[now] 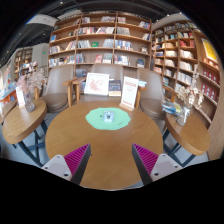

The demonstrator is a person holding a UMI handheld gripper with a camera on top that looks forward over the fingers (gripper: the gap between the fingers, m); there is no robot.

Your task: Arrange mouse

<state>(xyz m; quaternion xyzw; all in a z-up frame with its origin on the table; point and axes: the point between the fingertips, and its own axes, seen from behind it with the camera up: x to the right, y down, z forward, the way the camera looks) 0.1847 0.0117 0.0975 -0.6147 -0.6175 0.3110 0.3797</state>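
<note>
Round wooden table (108, 150), green mat (107, 119), gripper (109, 160) fingers apart

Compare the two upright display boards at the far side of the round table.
The left board is wider and shows a pale face with pink and red marks; the right board is narrower and taller, mostly white with orange. The left board faces the gripper squarely, while the right board leans at an angle. Both stand beyond the green mat on the round table. The gripper's fingers are open, holding nothing.
</note>
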